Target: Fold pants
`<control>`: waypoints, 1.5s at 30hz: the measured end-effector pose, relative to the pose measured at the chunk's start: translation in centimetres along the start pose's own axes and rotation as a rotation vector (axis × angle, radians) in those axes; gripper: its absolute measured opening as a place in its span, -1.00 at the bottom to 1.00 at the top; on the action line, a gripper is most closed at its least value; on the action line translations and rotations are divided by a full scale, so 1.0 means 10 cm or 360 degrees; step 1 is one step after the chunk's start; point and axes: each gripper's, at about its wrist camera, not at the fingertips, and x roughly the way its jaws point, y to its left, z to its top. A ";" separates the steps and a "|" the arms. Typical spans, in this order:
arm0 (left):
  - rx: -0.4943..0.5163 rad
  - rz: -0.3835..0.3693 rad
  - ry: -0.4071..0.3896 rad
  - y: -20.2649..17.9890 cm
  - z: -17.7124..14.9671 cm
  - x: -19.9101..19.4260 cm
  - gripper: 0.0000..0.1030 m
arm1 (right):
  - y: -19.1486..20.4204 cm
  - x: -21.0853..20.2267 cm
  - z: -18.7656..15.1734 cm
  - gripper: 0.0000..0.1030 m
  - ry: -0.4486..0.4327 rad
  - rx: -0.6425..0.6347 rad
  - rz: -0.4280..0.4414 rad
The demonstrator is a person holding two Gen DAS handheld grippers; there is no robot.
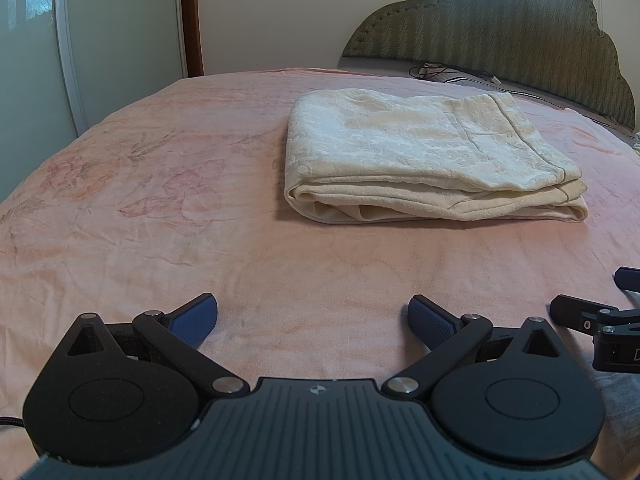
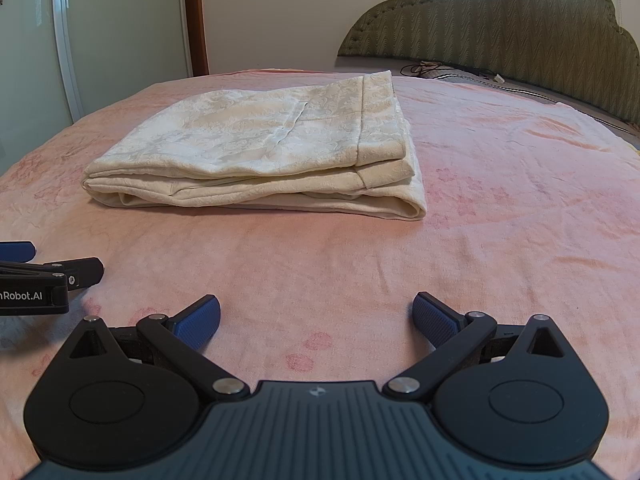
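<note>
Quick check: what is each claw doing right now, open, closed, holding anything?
Left claw: open, empty.
Right claw: open, empty; folded pants lie untouched.

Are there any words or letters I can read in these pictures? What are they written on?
"nRobot.AI": white letters on the side of the left gripper, cut off by the left edge of the right wrist view, so the start is missing.
One white mark on the right gripper, at the right edge of the left wrist view: too cut off to read.
The folded pants and pink bedspread carry no words.
</note>
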 end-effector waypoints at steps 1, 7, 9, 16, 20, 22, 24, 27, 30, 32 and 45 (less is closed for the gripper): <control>0.0001 0.0001 0.0000 0.00 0.00 0.00 1.00 | 0.00 0.00 0.00 1.00 0.0000 0.0002 0.0002; 0.0001 0.0002 0.0000 0.00 0.00 0.00 1.00 | 0.00 0.00 0.00 1.00 0.0000 0.0000 0.0000; 0.0001 0.0000 0.0000 0.00 0.00 0.00 1.00 | 0.00 0.00 0.00 1.00 0.0000 0.0000 0.0000; 0.0001 0.0000 0.0000 0.00 0.00 0.00 1.00 | 0.01 0.00 0.00 1.00 0.0001 -0.0004 -0.0004; 0.0001 -0.0001 0.0000 0.00 0.00 0.00 1.00 | 0.00 0.00 0.00 1.00 0.0000 -0.0001 0.0001; 0.0000 -0.0001 0.0001 0.00 0.00 0.00 1.00 | 0.00 0.00 0.00 1.00 0.0000 0.0000 0.0001; 0.0003 -0.0005 0.0005 0.00 0.00 0.00 1.00 | 0.00 0.00 0.00 1.00 0.0000 0.0000 0.0002; 0.0007 -0.0015 0.0015 0.04 0.01 -0.04 1.00 | 0.01 0.00 0.01 1.00 0.0009 0.0004 -0.0002; -0.0041 0.0001 0.0025 0.09 0.02 -0.08 0.98 | 0.03 -0.02 0.00 1.00 0.0014 0.0026 0.0018; -0.0074 0.0009 0.0029 0.13 0.04 -0.11 0.98 | 0.06 -0.03 0.01 1.00 0.0013 0.0025 0.0035; 0.0028 0.0094 0.0095 0.09 0.08 -0.12 0.99 | 0.16 -0.05 0.04 1.00 0.0029 0.0019 0.0100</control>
